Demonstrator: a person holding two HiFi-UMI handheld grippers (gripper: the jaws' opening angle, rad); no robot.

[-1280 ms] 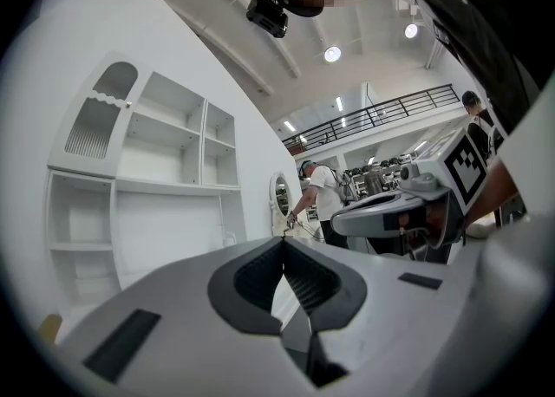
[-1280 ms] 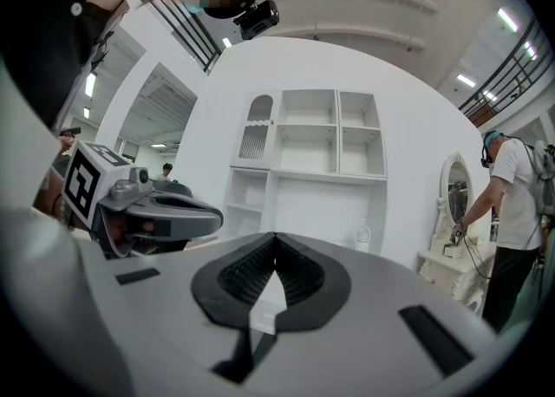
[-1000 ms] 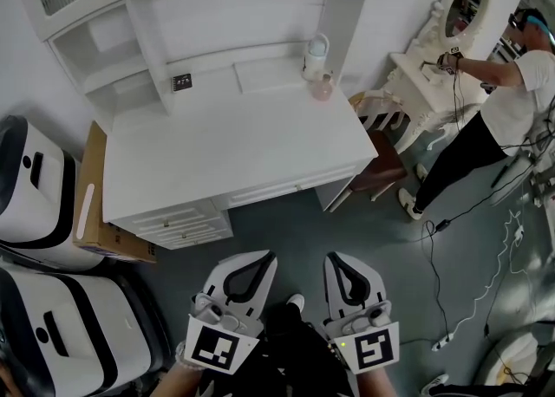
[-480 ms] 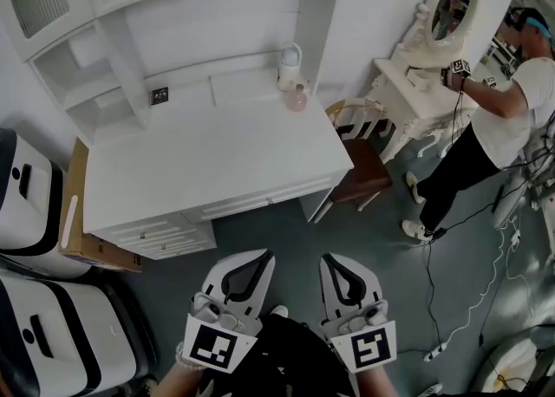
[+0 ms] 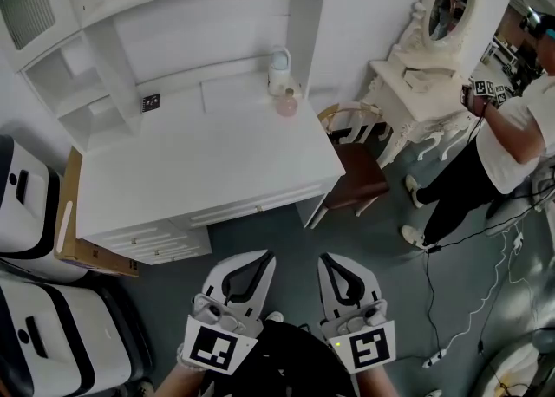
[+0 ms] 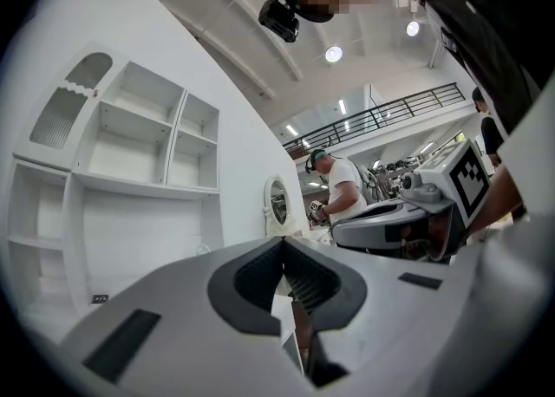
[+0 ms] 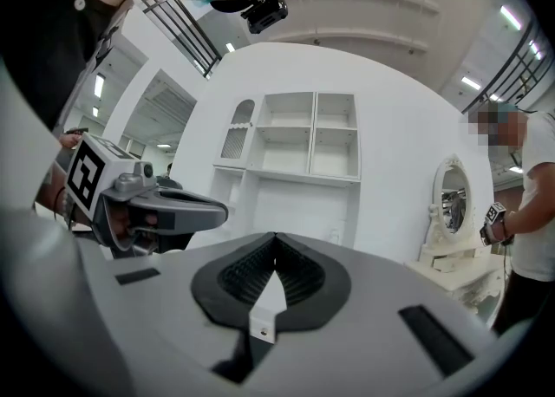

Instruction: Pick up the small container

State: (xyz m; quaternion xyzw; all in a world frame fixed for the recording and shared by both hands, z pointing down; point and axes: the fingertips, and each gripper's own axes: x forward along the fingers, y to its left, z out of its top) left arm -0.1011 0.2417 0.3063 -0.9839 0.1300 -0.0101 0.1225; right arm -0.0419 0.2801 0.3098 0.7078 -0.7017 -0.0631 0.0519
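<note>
In the head view the pink small container (image 5: 286, 105) sits at the far edge of the white desk (image 5: 199, 170), well ahead of the left gripper (image 5: 261, 258) and the right gripper (image 5: 329, 260), while the left gripper view, then the right gripper view, show empty jaws pressed together and the container too small to make out.

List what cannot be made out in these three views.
Head view: small pink container on the desk is too small to show a lid or contents.
Head view: dark plate on the desk's back panel is too small to read.
Head view: cardboard box is mostly hidden by the desk.
Head view: person is cut by the right edge.
</note>
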